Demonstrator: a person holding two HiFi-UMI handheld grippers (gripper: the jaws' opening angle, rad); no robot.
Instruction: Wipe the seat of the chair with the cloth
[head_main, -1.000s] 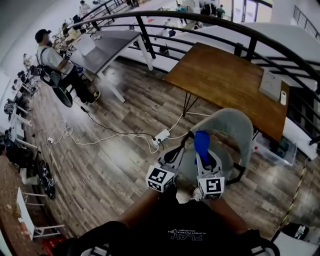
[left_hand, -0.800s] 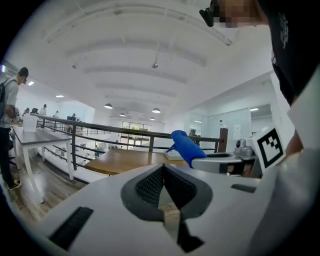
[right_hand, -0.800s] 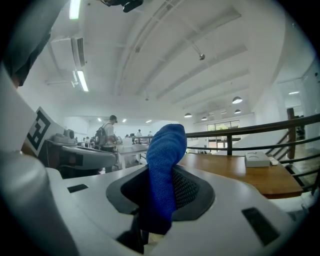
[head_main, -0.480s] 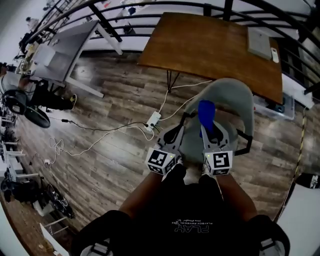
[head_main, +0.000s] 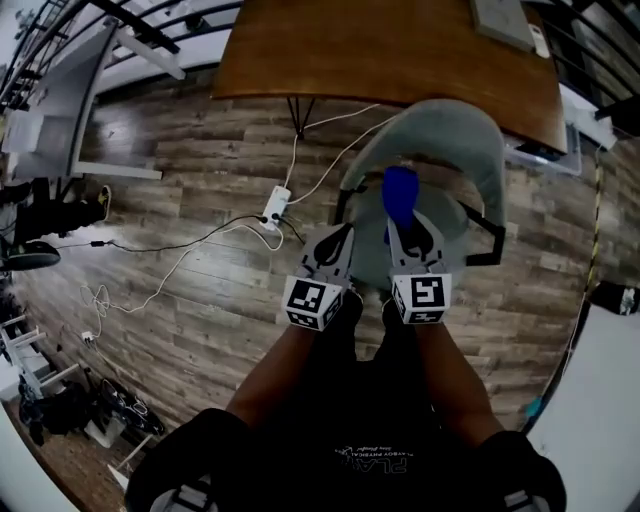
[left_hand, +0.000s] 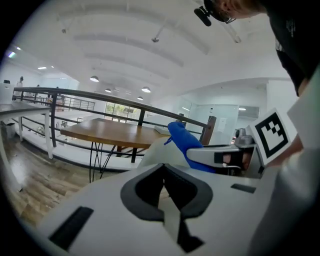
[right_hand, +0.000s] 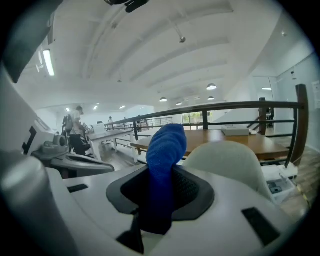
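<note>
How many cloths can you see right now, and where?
1. The blue cloth is clamped in the right gripper, over the grey shell chair. The left gripper is shut, empty. Grippers hide part of the seat, so another could be missed.

left gripper (left_hand: 164, 172): jaws closed together, nothing between | cloth (left_hand: 182, 142): blue, pinched in right gripper (left_hand: 225, 157) alongside | chair (left_hand: 159, 150): pale backrest behind cloth | wooden table (left_hand: 107, 132), railing (left_hand: 100, 95) beyond

Wood plank floor (head_main: 180, 300). Brown wooden table (head_main: 370, 50) at 12 o'clock, grey table (head_main: 45, 110) at 10. Power strip (head_main: 272, 208) on floor. Black railing (right_hand: 235, 106), white ceiling, round ceiling lights (right_hand: 211, 86).
</note>
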